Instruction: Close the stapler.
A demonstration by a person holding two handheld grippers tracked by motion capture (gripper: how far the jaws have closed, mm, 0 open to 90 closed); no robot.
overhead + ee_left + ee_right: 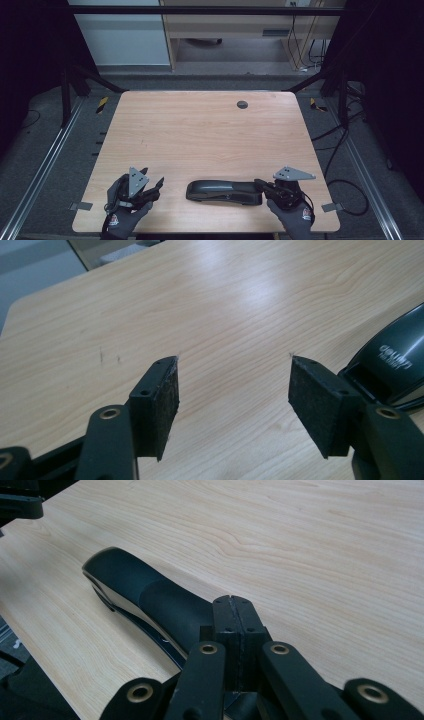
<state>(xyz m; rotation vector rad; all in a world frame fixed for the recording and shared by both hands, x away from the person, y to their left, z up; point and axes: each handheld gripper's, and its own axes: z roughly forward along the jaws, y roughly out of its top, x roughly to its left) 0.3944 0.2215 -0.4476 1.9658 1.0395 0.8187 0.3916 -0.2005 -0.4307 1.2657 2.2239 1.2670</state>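
- Over on the left, the left gripper (pixel 156 186) is hovering above the front edge of the wooden table (pixel 200 125), its jaws standing apart with only bare wood between the pads (pixel 159 407); it is released and gripping nothing.
- From the left gripper view, the rounded nose of the black stapler (pixel 395 365) is sitting just beside the right-hand pad, near but not touching as far as I can tell.
- In the middle of the front strip, the stapler (pixel 224 191) is lying flat and lengthwise along the table's near edge, between the two gloved hands.
- On the right, the right gripper (pixel 260 186) is resting at the stapler's right end; in the right gripper view its jaws are pressed together, pad against pad (pixel 235 625), clenched with nothing visible between them, the tips touching or sitting just over the stapler's back end (pixel 150 597). Whether they are pressing it down, I cannot tell.
- As I am reading it, the work is only beginning: the stapler is being steadied from the right, the left gripper is nearing the nose, and no grasp or lift is yet made.
- What is remaining, I would judge, is for the left gripper to take hold of the near end.
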